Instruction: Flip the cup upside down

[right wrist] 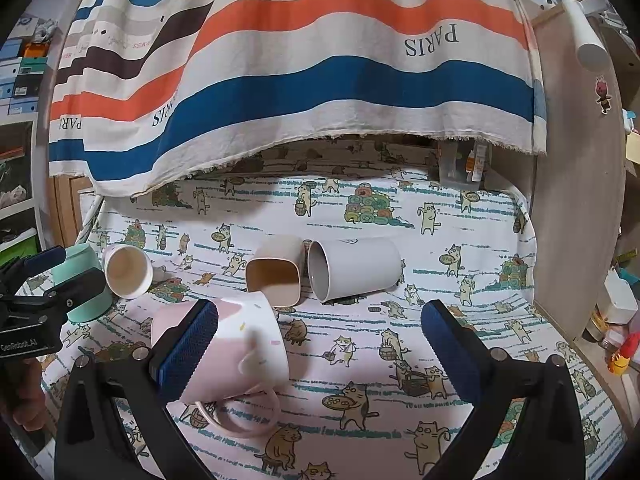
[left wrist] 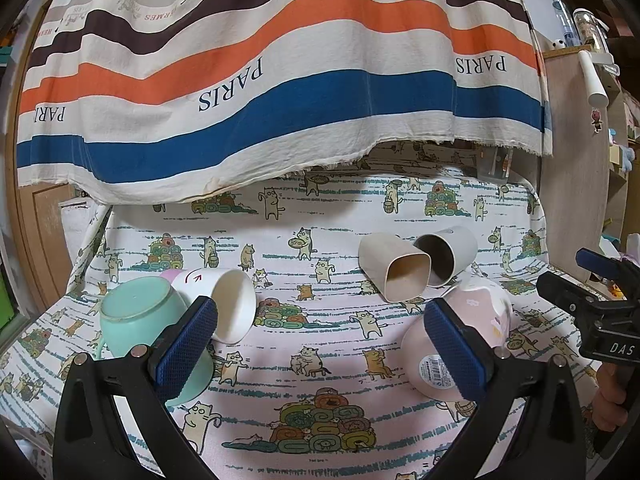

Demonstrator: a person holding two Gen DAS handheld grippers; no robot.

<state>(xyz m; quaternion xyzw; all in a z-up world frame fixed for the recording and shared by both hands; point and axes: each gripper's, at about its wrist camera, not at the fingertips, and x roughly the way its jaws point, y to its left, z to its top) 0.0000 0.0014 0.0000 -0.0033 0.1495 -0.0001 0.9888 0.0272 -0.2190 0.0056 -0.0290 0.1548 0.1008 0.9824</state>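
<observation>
Several cups lie on their sides on the cat-print tablecloth (left wrist: pixel 320 344). A mint cup (left wrist: pixel 132 316) and a white cup (left wrist: pixel 224 304) lie at the left, a beige square cup (left wrist: pixel 394 266) and a grey cup (left wrist: pixel 448 256) further back, a pink mug (left wrist: pixel 460 340) at the right. My left gripper (left wrist: pixel 320 340) is open and empty between the mint cup and the pink mug. My right gripper (right wrist: pixel 320 344) is open and empty; the pink mug (right wrist: pixel 240 344) with its handle toward me lies by its left finger. The mint cup (right wrist: pixel 86 288) stands behind the left gripper there.
A striped cloth (left wrist: pixel 280 80) hangs over the back of the table. A wooden panel (right wrist: pixel 576 200) stands at the right edge. The other gripper's body (left wrist: pixel 600 320) shows at the right of the left wrist view. Shelves with clutter are at both sides.
</observation>
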